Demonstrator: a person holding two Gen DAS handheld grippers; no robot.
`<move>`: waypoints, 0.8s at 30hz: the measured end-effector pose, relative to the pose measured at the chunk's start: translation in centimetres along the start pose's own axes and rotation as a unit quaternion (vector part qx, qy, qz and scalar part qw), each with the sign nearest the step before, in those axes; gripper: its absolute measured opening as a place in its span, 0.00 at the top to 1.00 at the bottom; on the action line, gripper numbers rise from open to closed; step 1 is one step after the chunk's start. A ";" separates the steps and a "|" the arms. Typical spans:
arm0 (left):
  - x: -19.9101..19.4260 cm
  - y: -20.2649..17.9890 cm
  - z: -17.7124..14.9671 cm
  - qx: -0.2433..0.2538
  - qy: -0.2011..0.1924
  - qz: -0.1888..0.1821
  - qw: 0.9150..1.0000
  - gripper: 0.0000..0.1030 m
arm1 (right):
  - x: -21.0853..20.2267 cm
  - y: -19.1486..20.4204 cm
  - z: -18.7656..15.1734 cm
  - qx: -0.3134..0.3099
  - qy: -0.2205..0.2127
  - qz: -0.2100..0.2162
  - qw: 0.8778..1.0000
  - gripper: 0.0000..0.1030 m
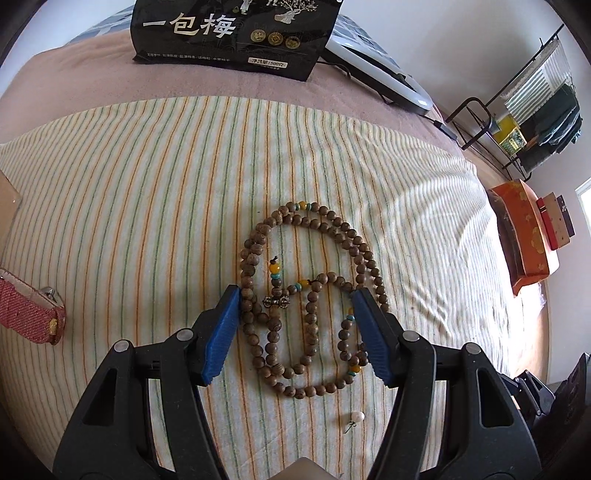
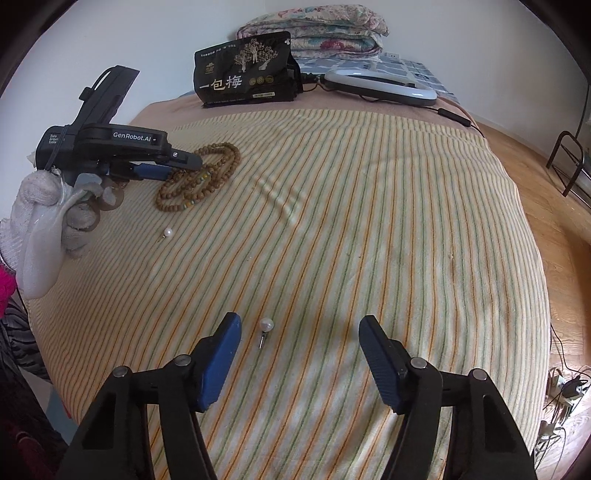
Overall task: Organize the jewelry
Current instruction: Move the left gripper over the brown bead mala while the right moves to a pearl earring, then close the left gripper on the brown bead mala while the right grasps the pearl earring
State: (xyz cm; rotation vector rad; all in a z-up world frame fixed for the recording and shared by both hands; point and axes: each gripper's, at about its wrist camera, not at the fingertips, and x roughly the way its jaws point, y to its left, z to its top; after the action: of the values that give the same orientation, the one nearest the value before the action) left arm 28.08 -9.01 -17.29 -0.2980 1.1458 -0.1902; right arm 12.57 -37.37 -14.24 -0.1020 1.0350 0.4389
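A bed covered by a striped blanket (image 2: 369,229), cream with orange and green lines, serves as the work surface in a white-walled room with wood flooring to the right. The left hand-held gripper (image 1: 295,299), gripped by a white-gloved hand (image 2: 44,218), hangs low over a long string of wooden prayer beads (image 1: 314,295) coiled in loops on the blanket; its blue-padded jaws are spread wide and flank the coil on both sides, closed on nothing. Whether the pads touch the beads cannot be told. Just beside the coil, on the near side, lies a small pearl earring (image 1: 357,418). A second pearl earring (image 2: 266,325) rests well apart from the beads, between the wide-open fingers of the right hand-held gripper (image 2: 300,322), nearer its left pad; this gripper also holds nothing. At the far end of the bed, on a plain pinkish sheet (image 1: 92,74), stand a black snack bag (image 2: 245,70) printed with Chinese characters and a white, loop-handled appliance (image 2: 380,86) with a black cord trailing off the mattress. Folded floral quilts (image 2: 314,27) are stacked against the wall behind them. A red fabric case (image 1: 29,314) sits at the blanket's left edge. Beyond the bed's right side are an orange box (image 1: 524,236) and a black metal rack (image 1: 517,110).
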 end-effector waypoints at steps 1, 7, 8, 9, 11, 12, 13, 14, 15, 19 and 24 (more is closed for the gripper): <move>0.1 -0.2 0.0 0.002 0.001 0.001 1.000 0.36 | 0.1 0.1 0.0 -0.001 0.001 0.002 1.000 0.35; 0.8 -1.7 0.0 0.016 0.002 0.020 1.000 0.30 | 0.4 0.4 -0.2 -0.003 0.003 0.007 1.000 0.35; 0.9 -2.0 0.0 0.023 0.001 0.030 0.999 0.30 | 0.4 0.4 -0.2 -0.004 0.003 0.007 1.000 0.35; 1.2 -2.4 -0.1 0.032 0.000 0.041 0.999 0.30 | 0.5 0.5 -0.2 -0.005 0.003 0.007 1.000 0.35; 1.5 -2.9 -0.3 0.046 -0.004 0.058 0.997 0.30 | 0.6 0.5 -0.2 -0.005 0.003 0.007 1.000 0.35; 1.6 -3.1 -0.4 0.052 -0.005 0.067 0.996 0.30 | 0.6 0.5 -0.2 -0.004 0.002 0.006 1.000 0.35; 1.8 -3.4 -0.5 0.058 -0.007 0.075 0.995 0.30 | 0.7 0.5 -0.2 -0.004 0.001 0.006 1.000 0.35; 1.9 -3.6 -0.6 0.064 -0.009 0.082 0.995 0.30 | 0.7 0.5 -0.2 -0.003 0.000 0.006 1.000 0.35; 2.1 -3.9 -0.7 0.072 -0.010 0.090 0.993 0.30 | 0.7 0.5 -0.2 -0.003 -0.001 0.005 1.000 0.35; 2.7 -4.9 -1.2 0.105 -0.018 0.125 0.986 0.30 | 0.8 1.0 -0.4 -0.012 -0.002 0.000 1.000 0.37; 2.8 -5.0 -1.2 0.108 -0.025 0.131 0.985 0.32 | 0.9 1.7 -0.5 -0.035 0.002 -0.012 0.999 0.49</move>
State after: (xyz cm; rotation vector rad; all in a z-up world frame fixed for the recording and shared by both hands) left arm 28.10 -14.79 -18.56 0.0399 1.0930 -0.0733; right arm 11.92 -35.69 -15.07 -0.1777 1.0206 0.4545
